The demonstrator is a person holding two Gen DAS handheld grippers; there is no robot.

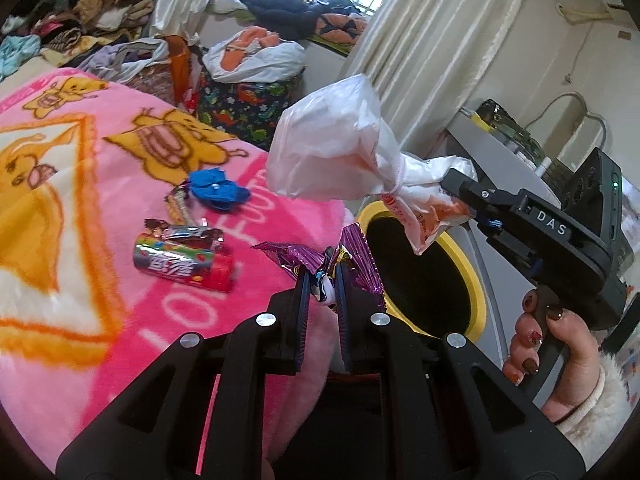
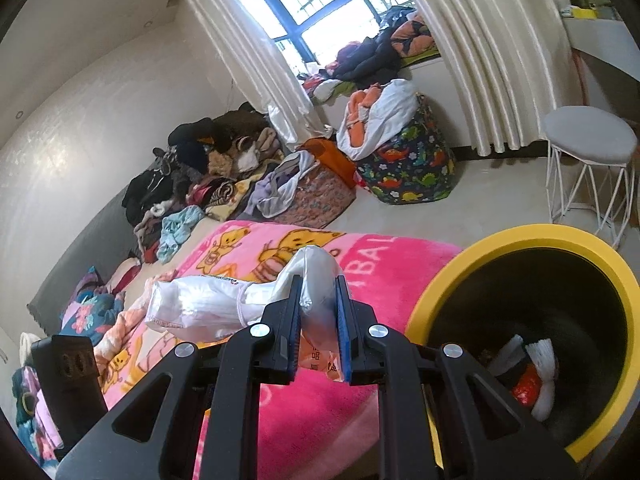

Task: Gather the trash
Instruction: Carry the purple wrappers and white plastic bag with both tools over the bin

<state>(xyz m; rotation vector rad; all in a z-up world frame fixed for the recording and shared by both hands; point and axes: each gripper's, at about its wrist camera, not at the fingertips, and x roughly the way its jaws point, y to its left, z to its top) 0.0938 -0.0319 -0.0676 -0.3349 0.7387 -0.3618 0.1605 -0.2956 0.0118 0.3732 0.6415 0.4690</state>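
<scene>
My left gripper (image 1: 322, 280) is shut on a crumpled purple foil wrapper (image 1: 356, 258), held above the pink blanket's edge, just left of the yellow-rimmed bin (image 1: 476, 280). In the same view my right gripper (image 1: 450, 188), gripped by a hand, is shut on a knotted white plastic bag (image 1: 336, 152) that hangs over the bin's mouth. In the right wrist view my right gripper (image 2: 318, 304) pinches that white bag (image 2: 200, 308) above the blanket, with the bin (image 2: 440, 292) to its right holding some trash. A candy tube (image 1: 184, 264), a foil wrapper (image 1: 176, 200) and a blue scrap (image 1: 218, 190) lie on the blanket.
The pink cartoon blanket (image 1: 80, 200) covers the bed. Heaps of clothes (image 2: 208, 168) and a dinosaur-print bag (image 2: 408, 168) crowd the far side by the curtains. A white wire stool (image 2: 588, 160) stands beyond the bin. A grey cabinet (image 1: 492, 148) rises behind the bin.
</scene>
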